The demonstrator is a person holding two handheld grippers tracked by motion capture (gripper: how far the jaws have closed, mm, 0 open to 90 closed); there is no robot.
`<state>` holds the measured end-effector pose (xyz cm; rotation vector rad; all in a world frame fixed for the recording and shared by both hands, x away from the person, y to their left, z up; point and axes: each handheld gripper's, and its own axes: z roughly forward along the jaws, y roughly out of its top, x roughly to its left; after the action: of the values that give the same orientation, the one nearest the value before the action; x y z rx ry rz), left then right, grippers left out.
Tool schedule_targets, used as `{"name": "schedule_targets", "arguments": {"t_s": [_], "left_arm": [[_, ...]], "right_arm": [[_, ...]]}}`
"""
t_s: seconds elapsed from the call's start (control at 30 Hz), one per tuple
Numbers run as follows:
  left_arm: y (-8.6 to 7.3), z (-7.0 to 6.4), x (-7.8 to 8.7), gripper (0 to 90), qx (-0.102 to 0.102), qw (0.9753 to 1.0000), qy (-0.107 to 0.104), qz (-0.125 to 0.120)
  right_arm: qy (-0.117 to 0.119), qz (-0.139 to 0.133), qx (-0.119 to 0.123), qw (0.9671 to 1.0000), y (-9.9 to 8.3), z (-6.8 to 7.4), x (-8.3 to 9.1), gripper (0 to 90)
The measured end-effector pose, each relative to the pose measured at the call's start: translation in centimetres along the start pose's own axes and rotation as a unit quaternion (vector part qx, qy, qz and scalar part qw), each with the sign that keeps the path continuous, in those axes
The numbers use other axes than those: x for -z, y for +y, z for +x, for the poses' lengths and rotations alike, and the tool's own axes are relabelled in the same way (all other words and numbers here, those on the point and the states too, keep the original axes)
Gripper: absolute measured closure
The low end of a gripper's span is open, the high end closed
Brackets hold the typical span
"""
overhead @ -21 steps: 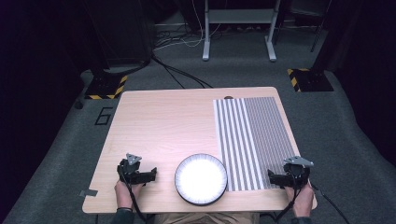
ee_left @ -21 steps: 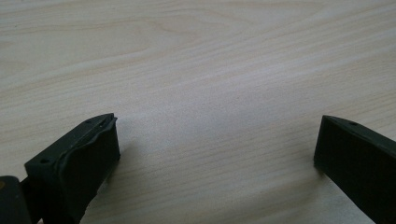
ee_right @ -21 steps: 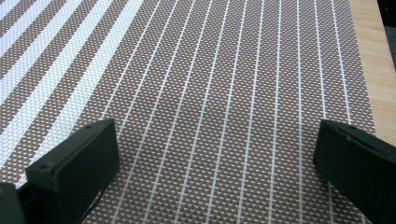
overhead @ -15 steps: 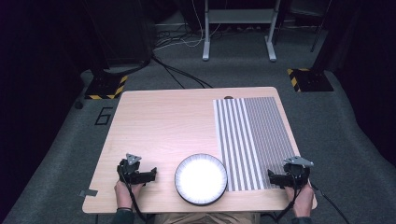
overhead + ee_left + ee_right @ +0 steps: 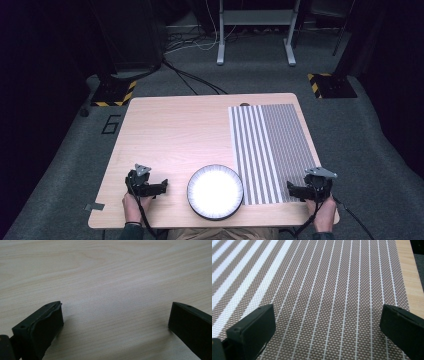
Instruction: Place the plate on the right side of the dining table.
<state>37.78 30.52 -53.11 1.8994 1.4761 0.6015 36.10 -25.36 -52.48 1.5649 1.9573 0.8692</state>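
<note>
The left gripper (image 5: 162,185) and the right gripper (image 5: 291,188) are resting spread wide, holding nothing, either side of a plate (image 5: 215,192) sitting bare beside the striped mat (image 5: 270,150).

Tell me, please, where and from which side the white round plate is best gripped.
Probably at the plate's raised ribbed rim on its left edge, coming in low from the left with the open left tongs. The plate lies flat, so only its rim offers a hold, and that edge faces these tongs.

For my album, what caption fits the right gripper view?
Open right gripper poised above a brown-and-white striped woven placemat on a light wooden table.
</note>
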Motion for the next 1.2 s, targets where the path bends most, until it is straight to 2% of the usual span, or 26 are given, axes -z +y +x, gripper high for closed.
{"name": "schedule_targets", "arguments": {"t_s": [0.3, 0.47, 0.6, 0.8, 0.87, 0.9, 1.2], "left_arm": [[-0.2, -0.1, 0.3, 0.0, -0.008, 0.9998, -0.016, -0.002], [-0.4, -0.4, 1.0, 0.0, -0.004, 0.9994, -0.025, -0.022], [-0.4, -1.1, 1.5, 0.0, -0.01, 0.9987, -0.043, -0.025], [-0.3, -2.0, 1.7, 0.0, -0.024, 0.9978, -0.057, -0.023], [-0.3, -2.3, 1.8, 0.0, -0.024, 0.9976, -0.06, -0.026], [-0.3, -2.4, 2.0, 0.0, -0.025, 0.9969, -0.071, -0.026], [-0.5, -3.6, 2.0, 0.0, -0.032, 0.9951, -0.091, -0.023]], "right_arm": [[0.008, -0.003, 0.007, 0.9999, 0.1, 0.7, 0.9, 0.0], [0.019, -0.006, 0.018, 0.9996, 0.3, 1.7, 1.4, 0.0], [0.032, -0.008, 0.033, 0.9989, 0.5, 2.8, 1.8, 0.0], [0.045, -0.015, 0.044, 0.9979, 0.8, 3.9, 2.2, 0.0], [0.054, -0.018, 0.047, 0.9973, 1.0, 4.4, 2.4, 0.0], [0.056, -0.018, 0.049, 0.997, 1.1, 4.6, 2.5, 0.0], [0.085, -0.025, 0.067, 0.9938, 2.0, 6.5, 3.0, 0.1]]}}
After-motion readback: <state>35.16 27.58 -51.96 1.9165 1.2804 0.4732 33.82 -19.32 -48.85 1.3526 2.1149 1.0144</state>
